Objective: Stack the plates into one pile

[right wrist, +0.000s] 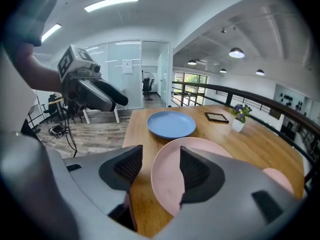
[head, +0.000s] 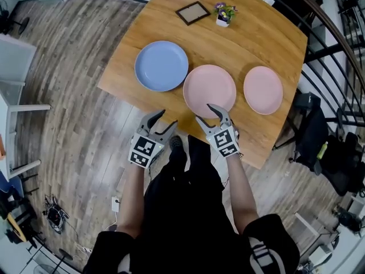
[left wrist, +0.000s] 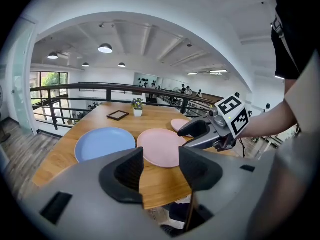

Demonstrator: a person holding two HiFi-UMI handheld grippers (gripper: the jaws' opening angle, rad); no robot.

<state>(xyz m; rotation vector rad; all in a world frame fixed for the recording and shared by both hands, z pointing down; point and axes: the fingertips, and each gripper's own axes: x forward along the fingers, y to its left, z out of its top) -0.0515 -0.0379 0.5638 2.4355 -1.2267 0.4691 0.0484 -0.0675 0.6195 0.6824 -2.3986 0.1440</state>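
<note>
Separately, three plates (head: 209, 90) on table (head: 251, 44), jaws apart

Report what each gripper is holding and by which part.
Nothing is held. The left gripper and the right gripper both stand open; the right one's jaws frame the near rim of the middle pink plate without gripping it.

1. A strip of bare wood runs along the table's (head: 142, 33) near edge, in front of three plates set in a row.
2. The blue plate (head: 161, 65) and the large pink plate (head: 209, 90) sit just beside each other. A narrow gap separates the large one from the small pink plate (head: 263, 89).
3. Open wood lies behind the plates, up to a picture frame (head: 193, 12) and a flower pot (head: 223, 16) near the far edge.
4. A black railing (left wrist: 100, 86) runs close past the far edge.
</note>
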